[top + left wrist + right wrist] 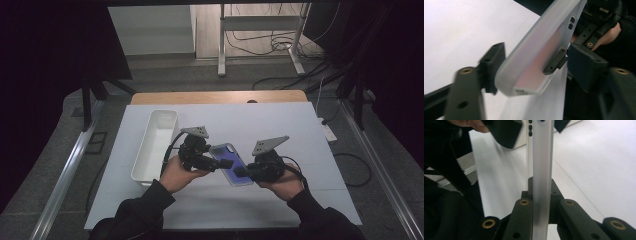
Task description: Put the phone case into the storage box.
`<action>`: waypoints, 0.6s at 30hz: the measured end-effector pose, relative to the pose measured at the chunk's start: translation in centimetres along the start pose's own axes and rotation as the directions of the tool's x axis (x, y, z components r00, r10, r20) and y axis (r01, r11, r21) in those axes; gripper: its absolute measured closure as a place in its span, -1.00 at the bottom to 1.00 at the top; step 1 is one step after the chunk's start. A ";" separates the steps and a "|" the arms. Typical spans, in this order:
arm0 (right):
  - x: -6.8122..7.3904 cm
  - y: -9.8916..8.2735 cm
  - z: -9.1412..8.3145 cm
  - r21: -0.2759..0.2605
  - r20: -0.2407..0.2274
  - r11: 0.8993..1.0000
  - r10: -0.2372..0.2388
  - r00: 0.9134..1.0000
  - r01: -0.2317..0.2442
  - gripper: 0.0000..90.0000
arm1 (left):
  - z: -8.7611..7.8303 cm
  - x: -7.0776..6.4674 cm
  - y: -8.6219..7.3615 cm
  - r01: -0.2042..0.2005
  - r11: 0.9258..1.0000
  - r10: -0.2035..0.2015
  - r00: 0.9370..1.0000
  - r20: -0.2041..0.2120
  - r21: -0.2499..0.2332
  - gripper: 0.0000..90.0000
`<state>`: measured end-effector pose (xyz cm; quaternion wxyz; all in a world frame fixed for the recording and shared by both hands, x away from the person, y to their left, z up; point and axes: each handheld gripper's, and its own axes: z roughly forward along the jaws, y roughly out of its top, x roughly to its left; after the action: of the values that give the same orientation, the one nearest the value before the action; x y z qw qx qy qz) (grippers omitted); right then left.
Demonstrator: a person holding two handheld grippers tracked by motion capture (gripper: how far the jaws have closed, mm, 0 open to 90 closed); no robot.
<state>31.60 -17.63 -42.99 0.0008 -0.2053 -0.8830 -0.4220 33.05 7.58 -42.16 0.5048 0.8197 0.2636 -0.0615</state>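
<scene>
a: where's the phone?

b: held above the white table, between the two grippers, near the person's side. in the high view its screen shows bluish and it lies slanted, one end toward each hand.

a: who has it?

b: the right gripper. in the right gripper view its jaws are clamped on the thin edge of the phone, pads pressing both faces, so the phone stands edge-on straight up the middle.

a: and the left gripper?

b: let go. in the left gripper view the phone, in its frosted case, sits between the jaws, but the pads stand off it on both sides with gaps showing. nothing grips it there.

a: hand poses?

b: both forearms in dark sleeves come in from the bottom. the left hand wraps its gripper from below and points it rightward at the phone; the right hand cups its gripper from below and points it leftward. the two grippers face each other, close together.

a: anything else on the table?

b: a white tray, long and narrow, just left of the left hand, apart from the phone.
</scene>
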 end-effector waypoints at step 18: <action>0.0 -0.1 -0.6 -0.044 0.140 0.999 -0.006 0.990 0.013 0.89 | -0.5 -0.1 0.1 -0.001 1.000 0.002 0.977 -0.211 0.008 -1.00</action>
<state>31.48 -18.17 -42.69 -0.0676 -0.2301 -0.8721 -0.4264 32.89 7.95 -41.78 0.4707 0.8239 0.3148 0.0251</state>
